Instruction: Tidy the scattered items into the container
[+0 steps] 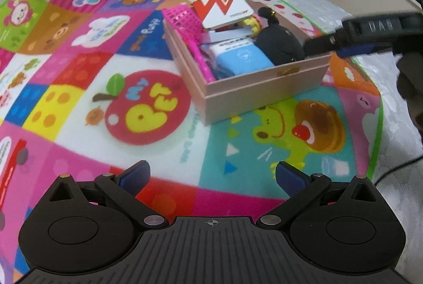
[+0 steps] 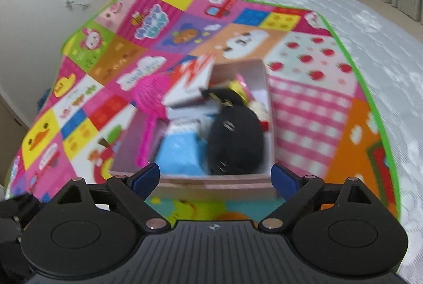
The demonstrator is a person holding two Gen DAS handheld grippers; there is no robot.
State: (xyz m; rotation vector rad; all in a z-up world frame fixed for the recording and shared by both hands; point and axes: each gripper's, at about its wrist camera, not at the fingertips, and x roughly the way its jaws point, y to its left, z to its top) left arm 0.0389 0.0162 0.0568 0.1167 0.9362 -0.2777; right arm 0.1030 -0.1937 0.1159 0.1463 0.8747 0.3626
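Judging from both wrist views, the task appears to be at or near completion. The pink box [image 1: 264, 88] stands on the patchwork play mat [image 1: 79, 88], right of the mat's centre. It already holds a pink mesh scoop [image 1: 182, 18], a red-and-white card box [image 1: 224, 10], a blue-and-white packet [image 1: 243, 56], a black plush item [image 1: 280, 45] and a small yellow object [image 1: 251, 23] at the far side, too obscured to identify. No loose item is visible on the bare mat in either view; areas outside the frames cannot be checked.

The left gripper [image 1: 212, 178] hovers above the near part of the mat, jaws spread, nothing between them. The right gripper [image 2: 215, 178] hangs just over the near wall of the box, jaws spread wide and empty.
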